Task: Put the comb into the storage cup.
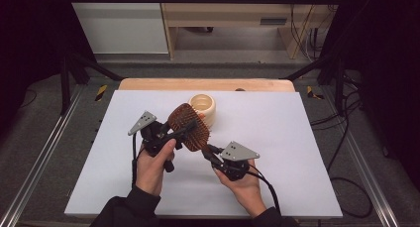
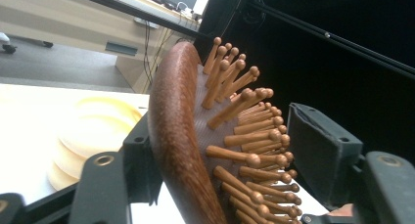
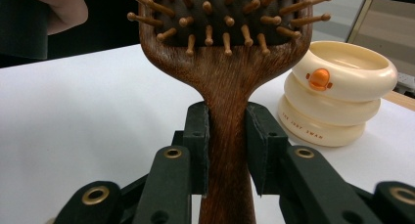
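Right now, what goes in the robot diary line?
right gripper: shut on hairbrush handle | left gripper: open around brush head | cream container: on table

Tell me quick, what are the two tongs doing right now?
Left tongs: open around the hairbrush head, one pad clear of the bristles.
Right tongs: closed on the hairbrush handle.

The oval wooden paddle hairbrush point(image 3: 227, 87) is dark reddish-brown with lighter orange-brown pegs. The ridged round plastic pot point(image 3: 337, 94) is cream with an orange mark. The flat surface point(image 1: 277, 138) is white.
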Available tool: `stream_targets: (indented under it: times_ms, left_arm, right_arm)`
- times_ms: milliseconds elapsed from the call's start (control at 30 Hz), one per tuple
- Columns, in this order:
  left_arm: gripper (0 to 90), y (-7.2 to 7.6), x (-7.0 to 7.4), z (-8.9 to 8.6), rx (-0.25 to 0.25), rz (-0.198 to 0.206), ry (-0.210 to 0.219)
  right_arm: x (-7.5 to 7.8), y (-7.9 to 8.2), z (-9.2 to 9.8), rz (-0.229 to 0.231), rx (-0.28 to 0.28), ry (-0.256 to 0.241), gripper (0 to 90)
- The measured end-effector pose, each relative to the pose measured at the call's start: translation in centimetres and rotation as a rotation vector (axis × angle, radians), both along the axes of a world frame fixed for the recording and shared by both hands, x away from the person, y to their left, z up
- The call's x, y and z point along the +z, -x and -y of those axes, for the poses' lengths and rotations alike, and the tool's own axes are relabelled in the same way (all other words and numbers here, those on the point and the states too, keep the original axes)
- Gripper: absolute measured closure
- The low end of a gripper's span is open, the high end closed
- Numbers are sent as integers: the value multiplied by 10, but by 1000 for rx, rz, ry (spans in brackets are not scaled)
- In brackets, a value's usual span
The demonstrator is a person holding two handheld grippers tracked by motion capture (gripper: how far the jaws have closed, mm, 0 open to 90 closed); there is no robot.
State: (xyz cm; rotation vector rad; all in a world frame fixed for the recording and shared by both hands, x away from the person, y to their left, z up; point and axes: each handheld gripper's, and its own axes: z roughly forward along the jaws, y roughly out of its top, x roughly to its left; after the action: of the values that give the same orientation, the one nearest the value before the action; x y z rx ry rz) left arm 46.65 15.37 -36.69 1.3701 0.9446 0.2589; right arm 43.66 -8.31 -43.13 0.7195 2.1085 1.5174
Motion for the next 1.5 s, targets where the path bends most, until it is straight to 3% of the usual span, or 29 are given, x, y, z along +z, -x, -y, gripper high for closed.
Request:
stream_targets:
  times_ms: [167,300,533,733,767,833,867,933,1000,1067,1100,1167,1200,1333,1433,1500]
  left_arm:
    - [399,0,-1,-2,-1,-14,7]
    - [467,2,-1,-5,-12,-18,39]
    - [502,2,1,-1,-14,-42,53]
    - [511,1,2,2,-44,-26,75]
    - [512,2,2,3,-47,-17,73]
    - [512,2,4,2,-44,-12,66]
    - [512,2,5,1,-39,-12,68]
    - [512,1,7,-3,-25,-6,67]
    - [511,0,9,-7,-11,-5,66]
    - [511,-1,10,-11,3,-5,68]
    - [511,-2,11,-13,8,-4,67]
    - [511,-4,12,-17,21,-2,63]
    - [511,-5,12,-19,26,1,58]
    - [512,-10,18,-26,48,6,58]
    - [512,-14,25,-29,61,20,40]
    - [512,-17,35,-31,65,28,37]
  right_arm:
    - [-1,0,-1,-5,2,1,726]
    - [-2,0,-3,-4,9,8,726]
    - [-4,-1,-4,-14,8,16,724]
    - [-4,0,-2,-3,-11,24,716]
    - [-2,0,-1,5,-19,22,666]
    - [-2,1,0,7,-22,22,647]
    - [-1,1,3,6,-24,15,585]
    - [-1,2,4,3,-25,11,562]
    - [0,2,9,-2,-25,-5,426]
    - [-1,1,10,-11,-25,-5,379]
    - [-3,-1,12,-46,-24,-16,282]
    - [-3,-2,12,-53,-30,-3,265]
    - [-5,-1,14,-34,-70,39,243]
    - [-5,-2,21,-38,-100,42,217]
    - [-8,-4,31,-70,-155,62,225]
    - [-11,-1,46,-63,-199,69,196]
